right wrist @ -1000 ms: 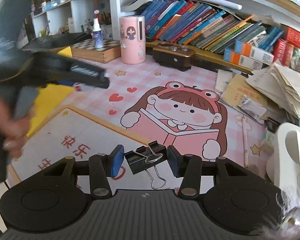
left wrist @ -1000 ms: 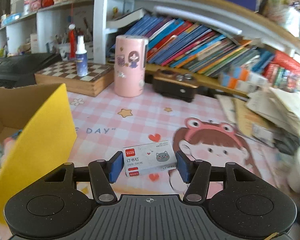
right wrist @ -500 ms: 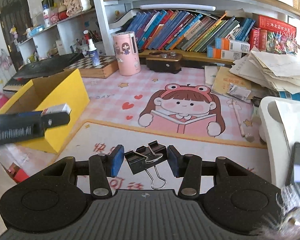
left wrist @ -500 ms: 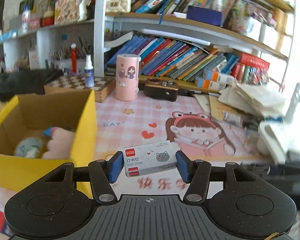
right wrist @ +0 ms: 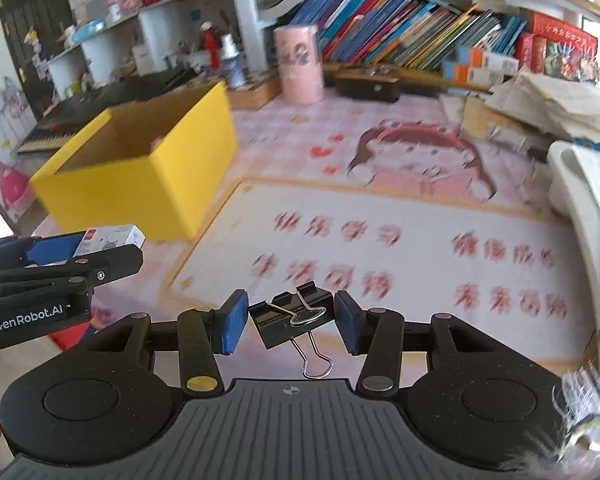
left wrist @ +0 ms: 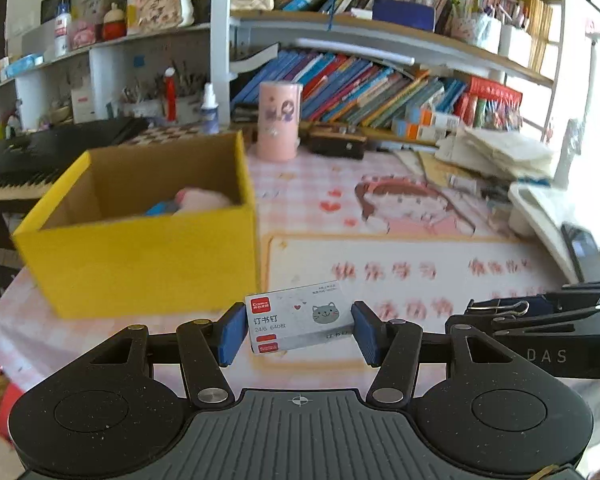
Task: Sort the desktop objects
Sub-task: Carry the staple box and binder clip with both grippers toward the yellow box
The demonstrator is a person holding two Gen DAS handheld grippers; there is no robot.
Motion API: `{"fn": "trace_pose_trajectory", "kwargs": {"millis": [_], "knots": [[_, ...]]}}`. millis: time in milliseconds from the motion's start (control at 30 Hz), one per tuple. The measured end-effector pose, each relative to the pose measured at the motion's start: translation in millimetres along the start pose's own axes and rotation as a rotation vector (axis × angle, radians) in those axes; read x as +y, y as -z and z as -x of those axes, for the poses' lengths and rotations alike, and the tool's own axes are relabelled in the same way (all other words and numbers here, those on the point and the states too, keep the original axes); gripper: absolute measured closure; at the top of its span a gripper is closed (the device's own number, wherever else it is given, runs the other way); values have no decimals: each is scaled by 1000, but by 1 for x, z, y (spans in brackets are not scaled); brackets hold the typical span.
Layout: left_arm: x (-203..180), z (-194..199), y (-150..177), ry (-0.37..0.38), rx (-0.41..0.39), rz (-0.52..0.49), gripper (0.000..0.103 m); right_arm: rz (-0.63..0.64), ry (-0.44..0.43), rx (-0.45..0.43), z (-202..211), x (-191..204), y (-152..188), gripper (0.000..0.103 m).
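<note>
My left gripper [left wrist: 299,330] is shut on a white staple box [left wrist: 300,318] with a cat picture, held in the air near the desk's front edge, right of the yellow cardboard box [left wrist: 140,252]. The staple box also shows in the right wrist view [right wrist: 110,238]. My right gripper [right wrist: 290,320] is shut on a black binder clip [right wrist: 294,316], held above the front of the desk mat; the clip also shows at the right of the left wrist view [left wrist: 500,308]. The yellow box [right wrist: 140,168] is open-topped and holds a pink soft thing [left wrist: 202,200].
A pink cylinder [left wrist: 279,126], a dark case [left wrist: 334,144] and a row of books [left wrist: 380,92] stand at the back. Paper piles [left wrist: 500,152] and a white tray [left wrist: 540,216] with a phone lie right. A keyboard [left wrist: 20,160] lies left.
Both grippers have pulled back and up from the desk with their objects. The yellow box now lies ahead and left, and more of the mat's front shows.
</note>
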State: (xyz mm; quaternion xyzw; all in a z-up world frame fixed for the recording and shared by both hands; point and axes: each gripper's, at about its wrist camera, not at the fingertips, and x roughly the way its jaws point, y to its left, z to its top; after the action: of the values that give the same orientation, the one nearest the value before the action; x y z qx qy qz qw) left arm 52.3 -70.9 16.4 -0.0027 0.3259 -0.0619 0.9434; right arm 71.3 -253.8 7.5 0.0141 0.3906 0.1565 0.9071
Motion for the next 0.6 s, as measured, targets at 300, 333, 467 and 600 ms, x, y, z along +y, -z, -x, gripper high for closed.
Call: {"fn": "trace_pose_trajectory", "kwargs": {"millis": [300, 333, 467, 600], "knots": [[49, 44, 37, -1, 27, 32, 47, -22, -15, 22, 20, 62, 41, 59], [53, 48, 39, -4, 29, 39, 47, -24, -15, 24, 22, 68, 44, 59], [69, 60, 50, -3, 42, 64, 47, -34, -17, 32, 28, 85, 53, 59], [82, 71, 57, -3, 42, 75, 47, -36, -22, 40, 31, 99, 57, 59]]}}
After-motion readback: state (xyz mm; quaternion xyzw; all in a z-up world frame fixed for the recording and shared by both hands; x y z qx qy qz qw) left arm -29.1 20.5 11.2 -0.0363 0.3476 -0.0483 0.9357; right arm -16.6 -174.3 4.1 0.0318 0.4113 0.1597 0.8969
